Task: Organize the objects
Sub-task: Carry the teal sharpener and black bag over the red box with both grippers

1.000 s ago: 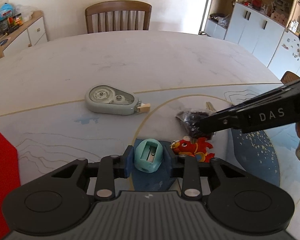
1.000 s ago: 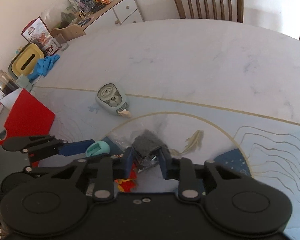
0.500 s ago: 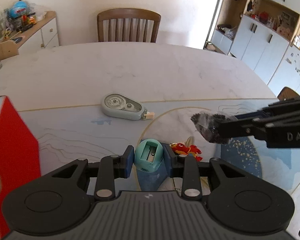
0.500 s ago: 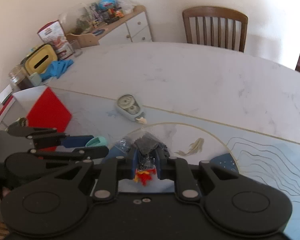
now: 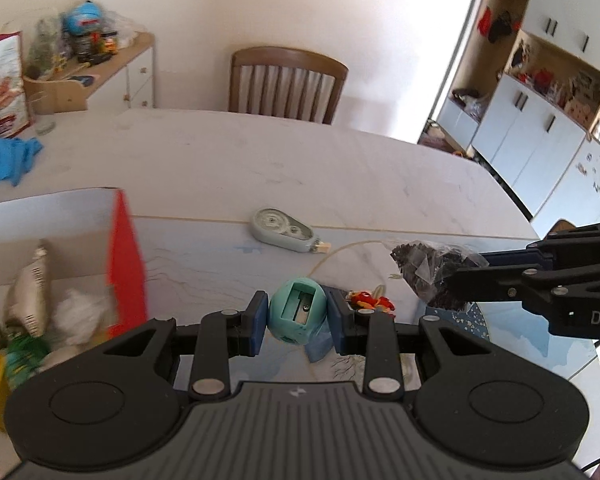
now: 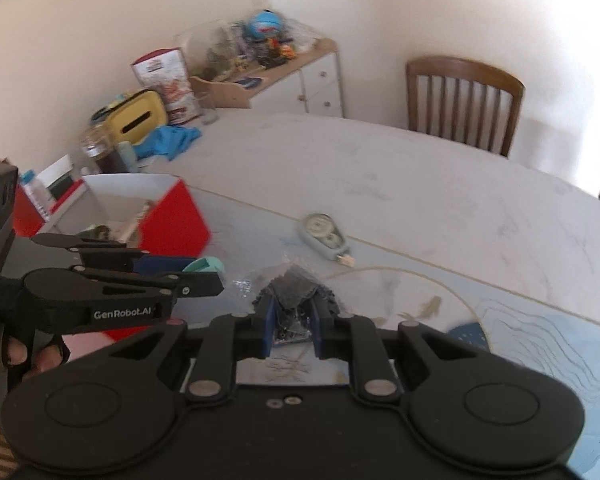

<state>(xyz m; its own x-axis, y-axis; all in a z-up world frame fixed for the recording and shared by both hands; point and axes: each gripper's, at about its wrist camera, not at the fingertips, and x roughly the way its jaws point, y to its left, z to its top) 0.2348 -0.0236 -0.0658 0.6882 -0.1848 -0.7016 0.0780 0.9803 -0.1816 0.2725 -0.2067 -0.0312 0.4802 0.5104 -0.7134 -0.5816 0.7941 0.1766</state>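
My left gripper [image 5: 298, 314] is shut on a teal pencil sharpener [image 5: 296, 310] and holds it above the table; it also shows in the right wrist view [image 6: 204, 266]. My right gripper [image 6: 292, 320] is shut on a clear bag of dark pieces [image 6: 296, 292], seen in the left wrist view [image 5: 428, 268] at the right. A red dragon toy [image 5: 370, 302] and a grey-green correction tape dispenser [image 5: 284, 230] lie on the table mat. A red and white box [image 5: 124, 256] with several items inside stands at the left.
A wooden chair [image 5: 286, 80] stands at the table's far side. A blue cloth [image 5: 8, 158], a yellow box [image 6: 138, 118] and a glass [image 6: 96, 152] sit at the far left. A cluttered sideboard [image 6: 268, 76] and white cabinets [image 5: 540, 136] line the walls.
Both grippers have lifted with their objects and swung left toward the red box, which now shows its open inside. The dragon toy and tape dispenser stay on the table.
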